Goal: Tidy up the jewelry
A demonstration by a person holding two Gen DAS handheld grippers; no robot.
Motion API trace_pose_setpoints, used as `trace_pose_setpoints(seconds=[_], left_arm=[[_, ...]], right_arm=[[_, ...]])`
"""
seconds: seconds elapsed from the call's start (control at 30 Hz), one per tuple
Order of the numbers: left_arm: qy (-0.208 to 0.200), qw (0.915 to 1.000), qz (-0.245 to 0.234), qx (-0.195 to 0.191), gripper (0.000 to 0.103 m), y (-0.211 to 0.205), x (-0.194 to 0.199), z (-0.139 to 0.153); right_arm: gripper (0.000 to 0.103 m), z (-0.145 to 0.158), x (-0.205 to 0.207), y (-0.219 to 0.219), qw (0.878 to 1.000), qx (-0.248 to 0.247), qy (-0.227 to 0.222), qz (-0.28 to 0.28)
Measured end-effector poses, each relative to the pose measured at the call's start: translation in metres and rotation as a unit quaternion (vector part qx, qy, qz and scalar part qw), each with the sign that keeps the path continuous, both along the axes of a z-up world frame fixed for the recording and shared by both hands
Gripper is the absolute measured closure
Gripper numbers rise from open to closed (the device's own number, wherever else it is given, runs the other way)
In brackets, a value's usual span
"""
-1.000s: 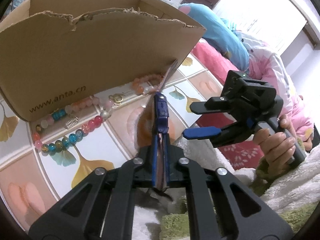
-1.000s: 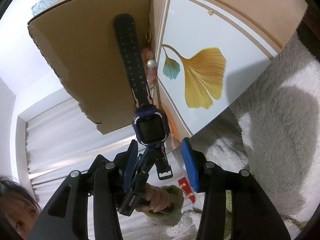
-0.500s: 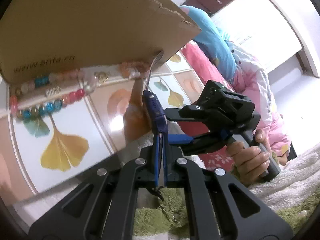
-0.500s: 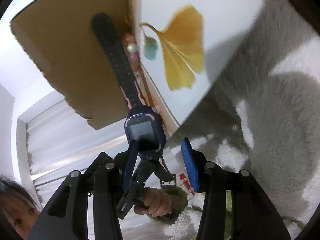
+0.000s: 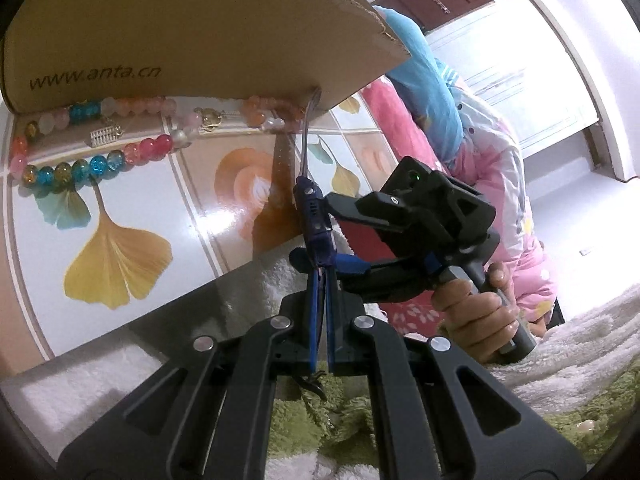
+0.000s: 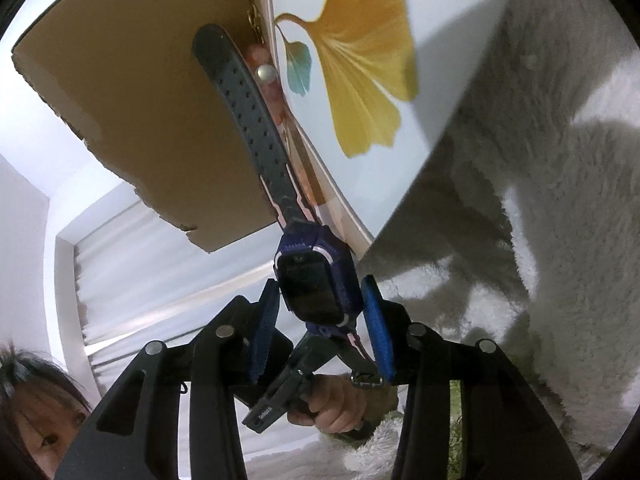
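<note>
Left gripper pinches the watch strap; right gripper, fingers closing, brackets its face. Bracelets at ten o'clock lie outside the box: sorting barely begun.

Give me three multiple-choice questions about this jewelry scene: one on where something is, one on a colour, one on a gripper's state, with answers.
1. Where do the beaded bracelets lie?
A. on the table beside the cardboard box
B. inside the box
C. on the carpet

2. What colour is the case of the watch?
A. red
B. dark blue
C. white

3. The left gripper is:
A. open and empty
B. shut on a bracelet
C. shut on the watch

Answers:
1 A, the beads rest on the tabletop along the box's wall.
2 B, the case around the screen is dark blue.
3 C, its pads pinch the watch by its strap.
</note>
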State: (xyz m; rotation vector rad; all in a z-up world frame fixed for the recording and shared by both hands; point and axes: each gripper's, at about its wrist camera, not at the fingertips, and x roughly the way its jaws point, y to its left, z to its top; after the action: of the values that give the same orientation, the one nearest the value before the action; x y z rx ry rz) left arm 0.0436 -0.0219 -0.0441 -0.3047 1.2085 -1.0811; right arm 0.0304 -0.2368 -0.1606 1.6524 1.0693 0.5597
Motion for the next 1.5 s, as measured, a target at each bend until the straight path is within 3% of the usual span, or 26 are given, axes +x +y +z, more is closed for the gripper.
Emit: trace_pose_setpoints(seconds=[0.13,0.3,0.5,0.63,0.87,1.0,1.1,1.5], left_arm=[[-0.007,0.9999,0.004,0.014,0.098,0.001,0.003,0.003],[-0.014,0.9994,0.01,0.031,0.094,0.002,0.006,0.004],[-0.054,0.9964,-0.011,0.064,0.068,-0.007,-0.004,0.01],[-0.1,0.9886,-0.027,0.109,0.067,-0.016,-0.012,0.009],[-0.163,0.9677,-0.059,0.183,0.068,-0.03,-0.024,-0.001],[-0.185,0.961,-0.061,0.197,0.067,-0.03,-0.028,-0.003],[-0.197,0.9596,-0.058,0.193,0.06,-0.031,-0.03,-0.003],[-0.244,0.9437,-0.065,0.214,0.062,-0.047,-0.041,-0.015]], right_arm=[[0.078,-0.005,-0.003,-0.001,1.0,0.003,0.005,0.0],[0.083,-0.015,-0.011,-0.002,1.0,0.02,0.013,-0.005],[0.085,-0.019,-0.01,0.001,0.999,0.036,0.022,-0.009],[0.085,-0.022,-0.009,0.002,0.999,0.044,0.026,-0.01],[0.085,-0.028,-0.01,0.003,0.997,0.063,0.033,-0.014],[0.085,-0.031,-0.01,0.001,0.997,0.073,0.037,-0.014],[0.085,-0.032,-0.012,0.002,0.996,0.081,0.043,-0.011],[0.087,-0.034,-0.011,0.01,0.994,0.095,0.056,0.001]])
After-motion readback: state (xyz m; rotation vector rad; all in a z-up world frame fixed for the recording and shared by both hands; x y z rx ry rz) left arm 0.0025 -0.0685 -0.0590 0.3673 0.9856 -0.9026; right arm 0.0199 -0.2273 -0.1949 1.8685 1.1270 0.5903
